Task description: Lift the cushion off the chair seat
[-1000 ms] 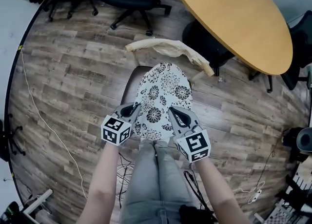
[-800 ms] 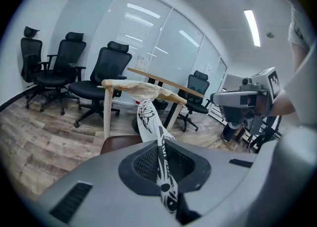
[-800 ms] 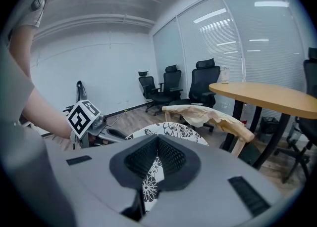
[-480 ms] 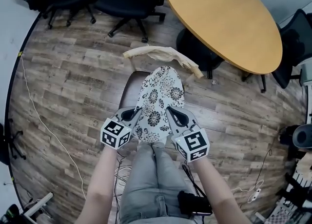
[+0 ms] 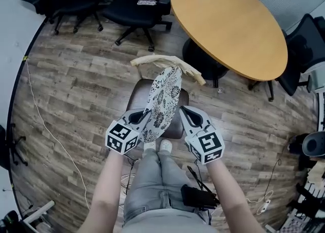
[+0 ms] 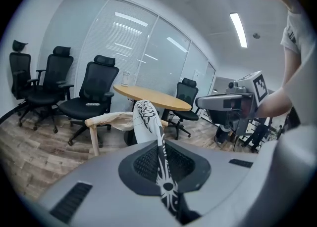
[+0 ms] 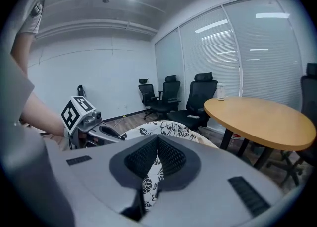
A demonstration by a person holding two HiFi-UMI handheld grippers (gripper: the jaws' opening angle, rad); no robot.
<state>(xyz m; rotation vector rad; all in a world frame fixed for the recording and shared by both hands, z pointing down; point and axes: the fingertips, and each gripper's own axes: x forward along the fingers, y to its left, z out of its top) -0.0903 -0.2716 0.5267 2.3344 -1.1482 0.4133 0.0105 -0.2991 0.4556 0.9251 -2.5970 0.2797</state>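
So both the left gripper (image 5: 140, 117) and right gripper (image 5: 185, 115) are pinched tight on the floral cushion's (image 5: 164, 99) near edge, holding it tipped up on edge over the chair seat (image 5: 133, 98).

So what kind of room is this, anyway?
Most likely an office meeting room: a round wooden table, several black swivel chairs pushed to the side, and glass partition walls with blinds.
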